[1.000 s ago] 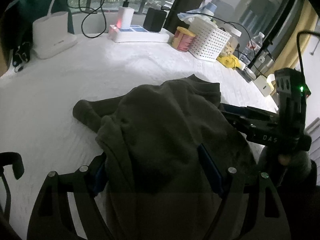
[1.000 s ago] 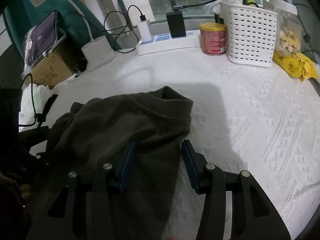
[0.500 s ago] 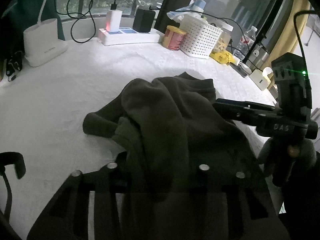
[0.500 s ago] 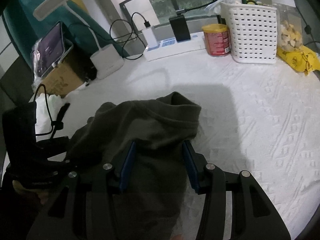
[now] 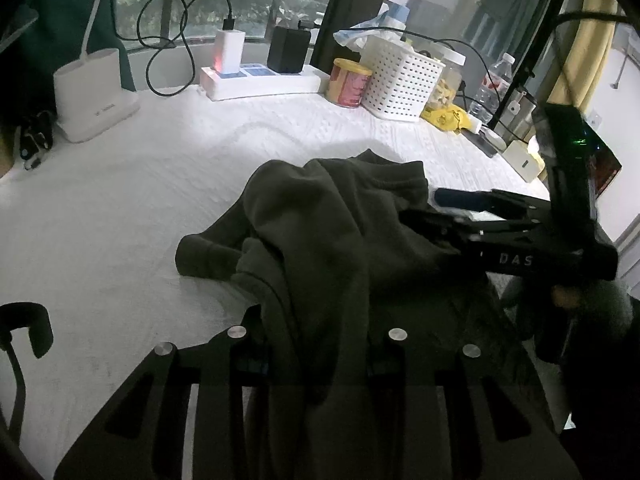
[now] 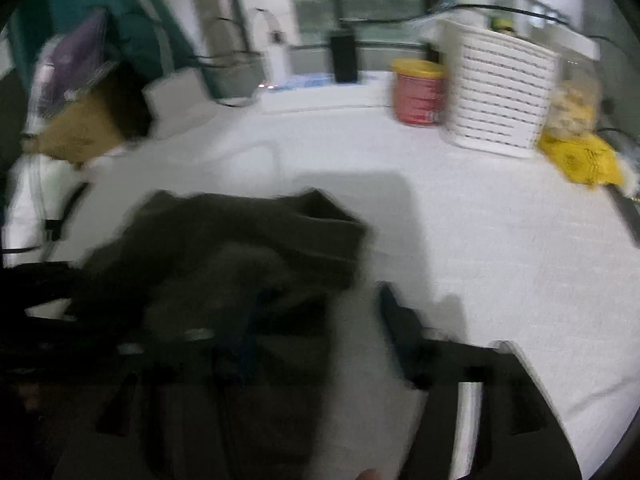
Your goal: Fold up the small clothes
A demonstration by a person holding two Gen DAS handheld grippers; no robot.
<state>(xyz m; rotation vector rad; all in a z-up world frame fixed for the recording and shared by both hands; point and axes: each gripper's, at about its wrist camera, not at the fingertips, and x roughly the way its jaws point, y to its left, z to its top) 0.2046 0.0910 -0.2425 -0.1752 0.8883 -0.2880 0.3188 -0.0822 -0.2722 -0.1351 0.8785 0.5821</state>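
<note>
A dark olive fleece garment [image 5: 328, 232] lies bunched on the white textured table cover [image 5: 120, 208]. My left gripper [image 5: 316, 356] is shut on the garment's near edge, and cloth hides its fingertips. My right gripper [image 5: 436, 208] reaches in from the right in the left wrist view, its jaws spread at the garment's right side. In the blurred right wrist view the right gripper [image 6: 320, 312] is open. Its left finger is over the garment [image 6: 240, 248] and its right finger [image 6: 396, 320] is over bare cover.
At the back stand a white power strip with chargers [image 5: 256, 76], a red can [image 5: 348, 82], a white perforated basket [image 5: 400, 76], a yellow bag [image 5: 444, 114] and a white lamp base [image 5: 94, 92]. A cardboard box [image 6: 80, 128] sits at the left.
The left gripper closed on the garment's edge. The right gripper opened, let go of the garment and is shifting right, blurring its view. The garment is more bunched.
</note>
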